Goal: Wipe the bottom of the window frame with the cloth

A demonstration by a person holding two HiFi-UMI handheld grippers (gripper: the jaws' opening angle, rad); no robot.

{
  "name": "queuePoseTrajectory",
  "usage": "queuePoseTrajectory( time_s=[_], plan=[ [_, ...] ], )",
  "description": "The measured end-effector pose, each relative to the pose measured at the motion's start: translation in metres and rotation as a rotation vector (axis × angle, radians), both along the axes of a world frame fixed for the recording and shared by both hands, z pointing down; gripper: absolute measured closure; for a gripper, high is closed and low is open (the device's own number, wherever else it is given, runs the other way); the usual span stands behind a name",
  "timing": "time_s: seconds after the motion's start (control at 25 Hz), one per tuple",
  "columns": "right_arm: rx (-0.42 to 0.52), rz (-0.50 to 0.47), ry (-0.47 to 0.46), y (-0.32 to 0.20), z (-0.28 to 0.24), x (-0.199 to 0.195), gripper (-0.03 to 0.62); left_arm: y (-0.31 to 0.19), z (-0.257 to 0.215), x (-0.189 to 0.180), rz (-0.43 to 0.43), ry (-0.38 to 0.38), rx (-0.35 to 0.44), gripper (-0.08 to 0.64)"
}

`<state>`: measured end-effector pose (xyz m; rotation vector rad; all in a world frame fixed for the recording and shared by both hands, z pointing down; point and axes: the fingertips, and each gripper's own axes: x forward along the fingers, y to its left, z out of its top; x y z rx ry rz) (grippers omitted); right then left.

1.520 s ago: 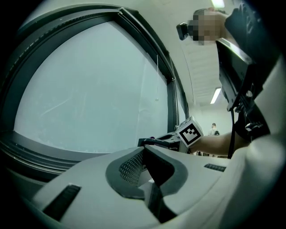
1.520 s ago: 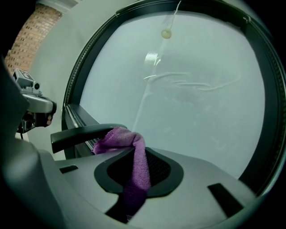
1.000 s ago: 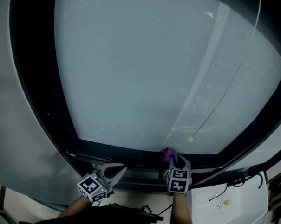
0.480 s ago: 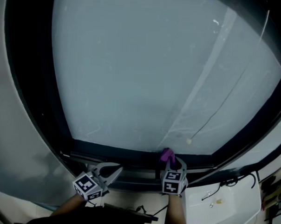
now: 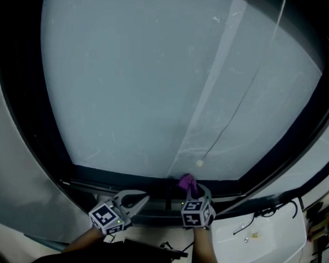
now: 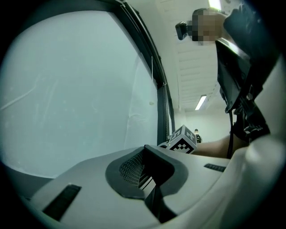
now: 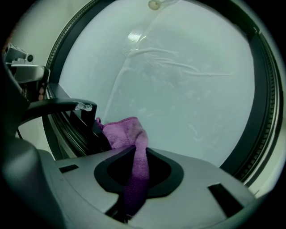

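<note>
A purple cloth [image 5: 186, 182] [image 7: 123, 134] is pressed against the dark bottom rail of the window frame [image 5: 124, 181], right under the big frosted pane [image 5: 155, 89]. My right gripper [image 5: 190, 190] [image 7: 134, 163] is shut on the cloth. A strip of it runs down between the jaws and a bunched end sticks out in front. The frame's channel [image 7: 71, 129] shows just left of the cloth. My left gripper [image 5: 142, 198] [image 6: 146, 156] hangs lower left of the cloth, just below the rail. Its jaws meet with nothing between them.
A small pale round knob [image 5: 199, 163] sits on the glass above the cloth, with a thin cord running up from it. At lower right lies a white ledge [image 5: 268, 244] with dark cables [image 5: 259, 217]. The right gripper's marker cube [image 6: 183, 139] shows beyond the left jaws.
My right gripper and the cloth have slid a little to the left along the bottom rail. The left gripper has stayed roughly where it was.
</note>
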<state>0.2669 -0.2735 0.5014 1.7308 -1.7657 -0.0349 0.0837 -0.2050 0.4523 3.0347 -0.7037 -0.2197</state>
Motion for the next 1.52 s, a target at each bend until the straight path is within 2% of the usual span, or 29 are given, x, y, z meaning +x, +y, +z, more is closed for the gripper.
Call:
queuePoseTrajectory(
  time_s=[0.36,0.56,0.96,1.36,1.52],
  plan=[
    [0.008,0.047,-0.012,0.01,0.002,0.049,0.52,0.0,0.001,0.038,0.026,-0.011,0.005,0.558],
    [0.013,0.045,-0.012,0.008,-0.001,0.062,0.52,0.003,-0.006,0.055,0.051,-0.011,0.03,0.558],
    [-0.008,0.079,-0.014,0.01,0.008,0.094,0.52,0.004,-0.008,0.069,0.064,0.003,0.028,0.558],
    [-0.002,0.093,0.004,0.011,0.005,0.114,0.52,0.005,-0.002,0.088,0.088,-0.029,0.015,0.558],
    [-0.004,0.132,0.004,0.014,0.007,0.128,0.52,0.005,-0.002,0.088,0.1,-0.034,0.015,0.558]
  ],
)
